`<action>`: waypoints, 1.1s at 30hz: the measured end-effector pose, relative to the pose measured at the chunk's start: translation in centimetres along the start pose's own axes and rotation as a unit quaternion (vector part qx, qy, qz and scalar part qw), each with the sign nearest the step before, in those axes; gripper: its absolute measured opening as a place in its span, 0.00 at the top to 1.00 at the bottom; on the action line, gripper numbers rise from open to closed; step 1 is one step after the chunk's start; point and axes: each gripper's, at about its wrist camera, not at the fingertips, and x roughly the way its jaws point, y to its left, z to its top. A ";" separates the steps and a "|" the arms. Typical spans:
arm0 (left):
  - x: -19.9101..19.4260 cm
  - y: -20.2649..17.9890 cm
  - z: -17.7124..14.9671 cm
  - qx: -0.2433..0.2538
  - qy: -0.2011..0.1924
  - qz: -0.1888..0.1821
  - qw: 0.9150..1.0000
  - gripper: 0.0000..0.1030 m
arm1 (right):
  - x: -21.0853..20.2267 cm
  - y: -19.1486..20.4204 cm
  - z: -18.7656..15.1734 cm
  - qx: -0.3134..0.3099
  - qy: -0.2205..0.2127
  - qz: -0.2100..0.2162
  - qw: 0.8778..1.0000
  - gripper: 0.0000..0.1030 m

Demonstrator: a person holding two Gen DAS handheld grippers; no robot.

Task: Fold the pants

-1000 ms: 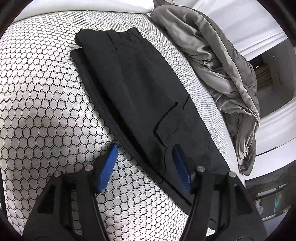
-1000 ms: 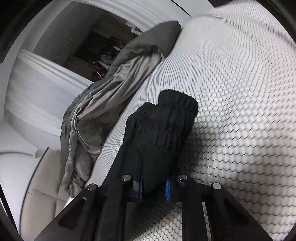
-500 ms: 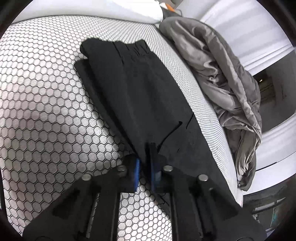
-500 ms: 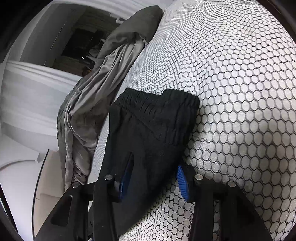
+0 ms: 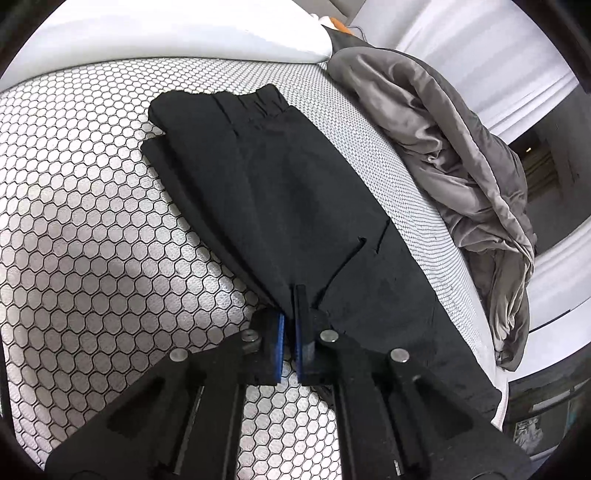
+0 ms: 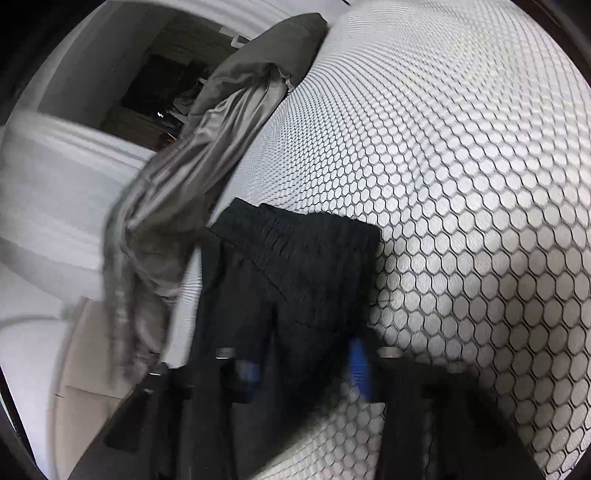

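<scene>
Left wrist view: a mattress (image 5: 85,236) covered in a white, black-lined honeycomb pattern fills most of the frame, with a white pillow (image 5: 173,33) at its far end and a crumpled grey blanket (image 5: 454,147) heaped along its right edge. The black pants (image 5: 295,199) are laid lengthwise on the mattress beside the blanket, already doubled leg over leg, with the gathered elastic waistband at the far end and a pocket flap seen near the middle. Compared with a second ago, when the blue pads stood wide apart on either side of the fabric's edge, the left gripper (image 5: 290,325) is now found closed, its fingers (image 5: 279,345) pinching a narrow ridge of the pants' near edge, and more of the pillow is seen at the top. In the right wrist view, which is blurred, the waistband end of the pants (image 6: 295,280) is seen close up, lying flat on the mattress (image 6: 461,184) with the blanket (image 6: 192,177) to its left. The right gripper (image 6: 306,369) has just been closing from a wider spread; its jaws are set at a moderate gap with the black fabric between the blue pads, though whether the fabric is pressed by the pads cannot be told through the blur.
</scene>
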 end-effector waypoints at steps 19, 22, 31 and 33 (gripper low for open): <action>-6.4 2.1 -3.3 0.071 0.011 0.053 0.996 0.86 | -8.1 -3.9 -4.7 -0.035 0.023 0.031 0.999 0.80; -8.1 2.6 -3.4 0.076 -0.006 0.088 0.993 0.62 | -9.8 -4.8 -4.4 -0.019 0.011 0.037 0.999 0.66; -12.8 0.5 -3.4 0.104 -0.066 0.112 0.986 0.39 | -11.6 -6.2 -3.9 -0.022 -0.021 -0.001 1.000 0.77; -13.2 -0.7 -3.6 0.113 -0.071 0.109 0.985 0.27 | -11.7 -6.4 -3.8 -0.017 -0.014 -0.012 1.000 0.72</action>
